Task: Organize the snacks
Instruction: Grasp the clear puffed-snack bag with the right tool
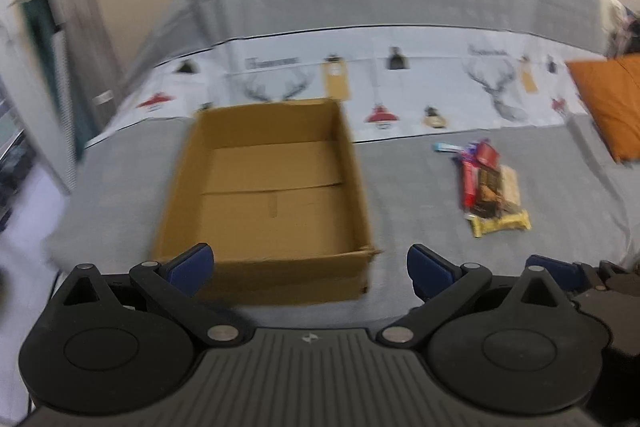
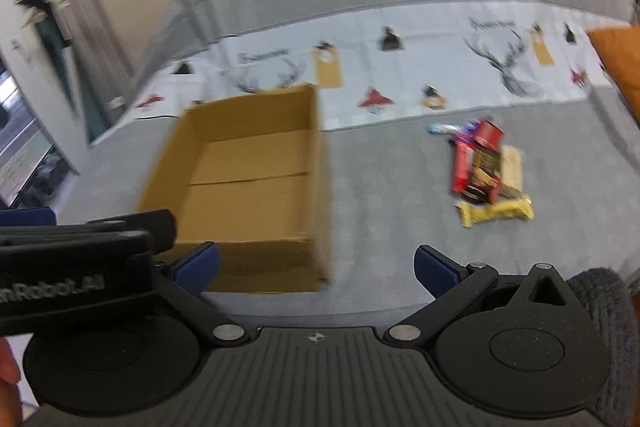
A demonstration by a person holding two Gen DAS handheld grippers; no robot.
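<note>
Both grippers, left (image 1: 310, 273) and right (image 2: 316, 273), jaws wide and holding nothing, brown box (image 1: 268, 187) bare inside at left, bright wrapped snacks (image 1: 490, 187) heaped at right, on grey bed (image 1: 420, 187)

Bed (image 1: 420, 187): cardboard box (image 1: 272, 187), snacks (image 1: 488, 183), pillow (image 1: 612, 103)

Motion blur leaves the snack pile's (image 1: 490, 183) wrappers unreadable; orange pillow (image 1: 612, 103) cropped.
</note>
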